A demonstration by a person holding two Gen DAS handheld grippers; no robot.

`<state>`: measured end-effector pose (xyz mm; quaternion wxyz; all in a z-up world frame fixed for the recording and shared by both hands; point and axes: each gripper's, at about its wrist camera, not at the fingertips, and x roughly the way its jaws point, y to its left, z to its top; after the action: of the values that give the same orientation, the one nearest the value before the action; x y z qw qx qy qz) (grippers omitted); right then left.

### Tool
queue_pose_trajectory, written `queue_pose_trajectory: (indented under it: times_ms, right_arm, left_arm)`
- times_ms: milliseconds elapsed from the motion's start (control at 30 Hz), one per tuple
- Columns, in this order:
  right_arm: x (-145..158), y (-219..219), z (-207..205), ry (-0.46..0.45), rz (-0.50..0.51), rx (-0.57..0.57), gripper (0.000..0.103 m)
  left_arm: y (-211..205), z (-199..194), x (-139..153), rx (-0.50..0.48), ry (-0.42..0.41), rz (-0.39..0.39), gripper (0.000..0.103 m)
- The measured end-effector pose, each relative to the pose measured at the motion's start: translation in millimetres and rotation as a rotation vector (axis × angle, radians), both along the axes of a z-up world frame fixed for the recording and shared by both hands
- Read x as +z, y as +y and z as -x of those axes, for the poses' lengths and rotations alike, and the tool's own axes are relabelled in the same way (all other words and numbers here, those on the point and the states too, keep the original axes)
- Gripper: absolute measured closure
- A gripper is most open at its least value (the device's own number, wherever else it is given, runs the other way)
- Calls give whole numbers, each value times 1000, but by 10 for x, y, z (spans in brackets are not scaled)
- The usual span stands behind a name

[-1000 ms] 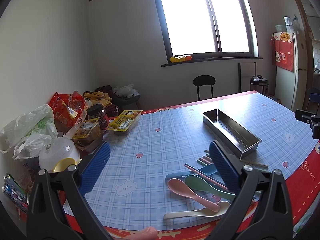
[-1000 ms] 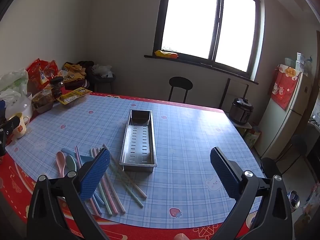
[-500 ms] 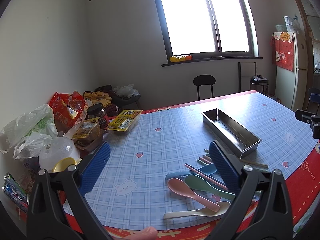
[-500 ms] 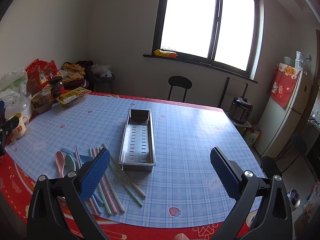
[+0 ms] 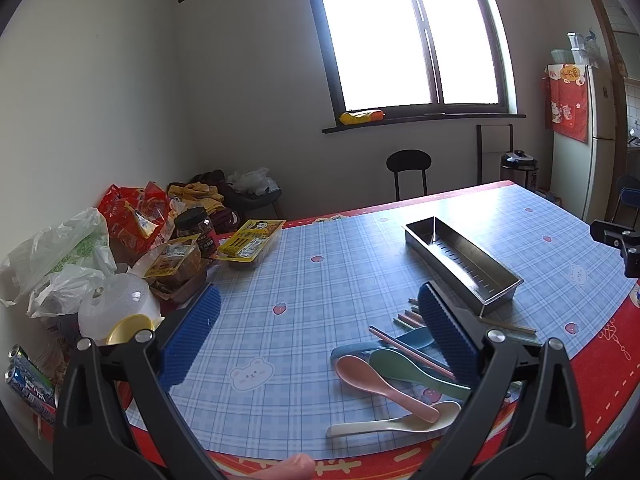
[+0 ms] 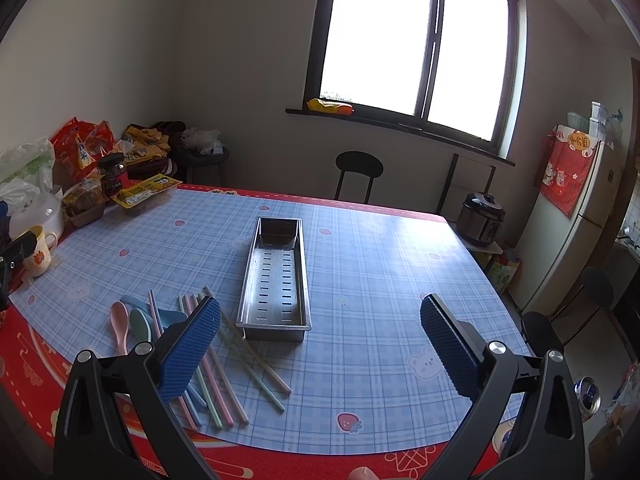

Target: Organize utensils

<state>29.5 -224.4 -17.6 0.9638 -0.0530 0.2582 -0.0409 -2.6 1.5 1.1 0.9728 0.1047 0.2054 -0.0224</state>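
Note:
A long steel utensil tray (image 6: 276, 276) stands empty mid-table; it also shows in the left wrist view (image 5: 460, 258). Left of it lie pastel chopsticks (image 6: 240, 364) and several plastic spoons: pink (image 5: 380, 382), green (image 5: 412, 370), blue (image 5: 384, 346) and cream (image 5: 396, 422). They also show in the right wrist view, the pink spoon (image 6: 122, 326) leftmost. My left gripper (image 5: 320, 336) is open and empty, above the table left of the spoons. My right gripper (image 6: 320, 336) is open and empty, above the tray's near end.
Food packets, a dark jar (image 5: 196, 228), plastic bags and a white lidded pot (image 5: 116, 312) crowd the table's left side. A mug (image 6: 38, 248) stands by the left edge. A black chair (image 6: 358, 174) and a rice cooker (image 6: 482, 218) stand beyond the table.
The right gripper has drifted slightly, so the tray and chopsticks sit a little lower in its view. The left gripper has not visibly moved.

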Motion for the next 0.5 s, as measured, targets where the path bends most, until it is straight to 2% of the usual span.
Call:
queue_pose_trajectory:
  times_ms: [500]
  right_arm:
    - [-8,-6,-1,2,-2,-2,5]
  left_arm:
    - [-2,2,0,0,0,0,5]
